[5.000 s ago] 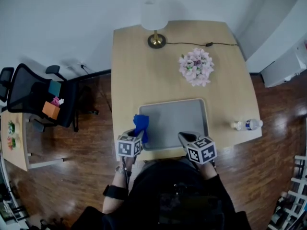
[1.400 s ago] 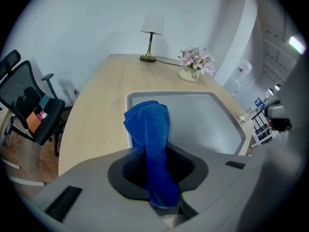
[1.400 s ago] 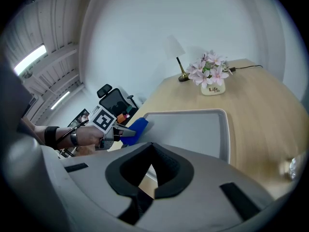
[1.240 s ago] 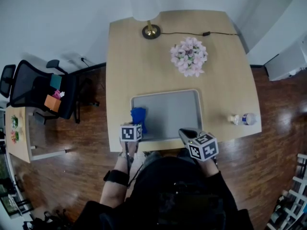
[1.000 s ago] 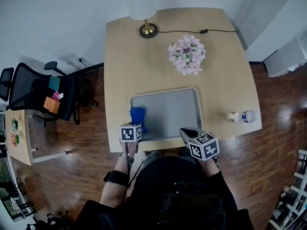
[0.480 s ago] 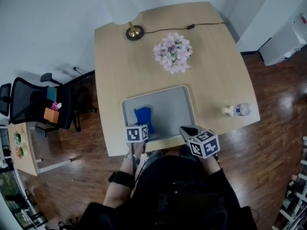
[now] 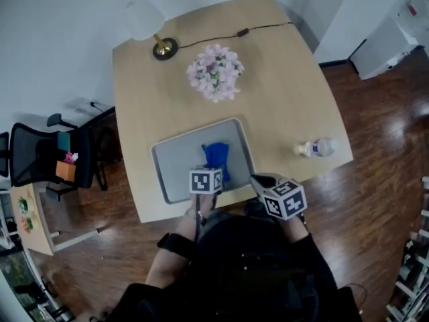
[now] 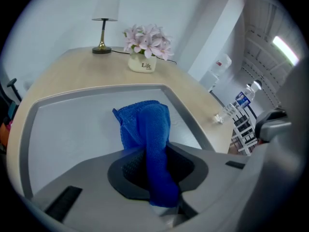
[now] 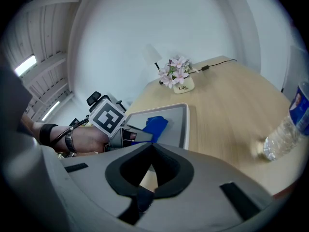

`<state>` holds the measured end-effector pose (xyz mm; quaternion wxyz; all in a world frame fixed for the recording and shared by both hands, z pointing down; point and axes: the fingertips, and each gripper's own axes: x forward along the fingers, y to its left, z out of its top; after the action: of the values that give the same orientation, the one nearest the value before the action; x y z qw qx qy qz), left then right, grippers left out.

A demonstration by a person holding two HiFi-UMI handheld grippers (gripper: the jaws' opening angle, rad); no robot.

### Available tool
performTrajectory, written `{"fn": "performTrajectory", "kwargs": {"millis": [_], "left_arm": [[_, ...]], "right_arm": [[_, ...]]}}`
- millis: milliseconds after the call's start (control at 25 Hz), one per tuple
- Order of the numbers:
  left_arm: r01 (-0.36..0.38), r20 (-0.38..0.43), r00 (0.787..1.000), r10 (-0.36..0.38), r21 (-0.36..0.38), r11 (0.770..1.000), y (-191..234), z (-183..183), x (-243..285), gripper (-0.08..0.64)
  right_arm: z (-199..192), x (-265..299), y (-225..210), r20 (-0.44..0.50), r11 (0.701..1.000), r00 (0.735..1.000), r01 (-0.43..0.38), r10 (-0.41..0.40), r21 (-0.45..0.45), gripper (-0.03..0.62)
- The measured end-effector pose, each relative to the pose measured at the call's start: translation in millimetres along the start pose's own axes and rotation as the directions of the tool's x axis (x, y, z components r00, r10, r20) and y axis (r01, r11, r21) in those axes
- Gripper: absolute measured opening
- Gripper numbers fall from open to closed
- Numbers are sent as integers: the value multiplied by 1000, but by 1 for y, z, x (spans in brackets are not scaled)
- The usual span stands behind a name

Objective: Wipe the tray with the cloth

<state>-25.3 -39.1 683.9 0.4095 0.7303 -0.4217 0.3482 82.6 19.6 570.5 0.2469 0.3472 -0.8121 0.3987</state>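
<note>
Blue terry cloth (image 8: 147,129), bunched into a thick upright fold, is clamped between the jaws of the left gripper (image 8: 154,180). Its free end spreads onto the floor of the tray (image 8: 72,124).

In the head view the cloth (image 7: 216,159) sits in the right half of the tray (image 7: 174,163), just ahead of the left gripper (image 7: 210,172). Bare grey floor lies open to its left. The tray is at the lower left of the table (image 7: 281,99), with its near rim close to the table's near edge. Open wood runs from the tray up to the flowers (image 7: 214,71) and right to the bottle (image 7: 315,147), which lies on its side near the right edge. A lamp (image 7: 151,29) stands at the upper left corner.

The right gripper (image 7: 260,180) hangs at the near edge, just right of the tray. Its jaws are pressed together with nothing in them (image 9: 153,151).

The flower pot (image 8: 142,64) reads "Life"; the smaller line beneath is too small to read, as is the bottle's blue label.
</note>
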Motion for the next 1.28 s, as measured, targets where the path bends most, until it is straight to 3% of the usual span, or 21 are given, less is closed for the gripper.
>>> {"fn": "performTrajectory", "kwargs": {"millis": [520, 960, 1280], "left_arm": [[77, 11, 997, -78, 76, 994, -89, 22, 42, 95], [113, 52, 992, -116, 58, 992, -87, 23, 30, 94], [61, 124, 990, -65, 35, 998, -35, 14, -30, 94]], "right_arm": [[-14, -40, -49, 1, 999, 999, 52, -52, 2, -2], [-9, -41, -36, 8, 998, 999, 48, -48, -43, -2], [-1, -16, 0, -6, 996, 1000, 8, -8, -85, -2]]}}
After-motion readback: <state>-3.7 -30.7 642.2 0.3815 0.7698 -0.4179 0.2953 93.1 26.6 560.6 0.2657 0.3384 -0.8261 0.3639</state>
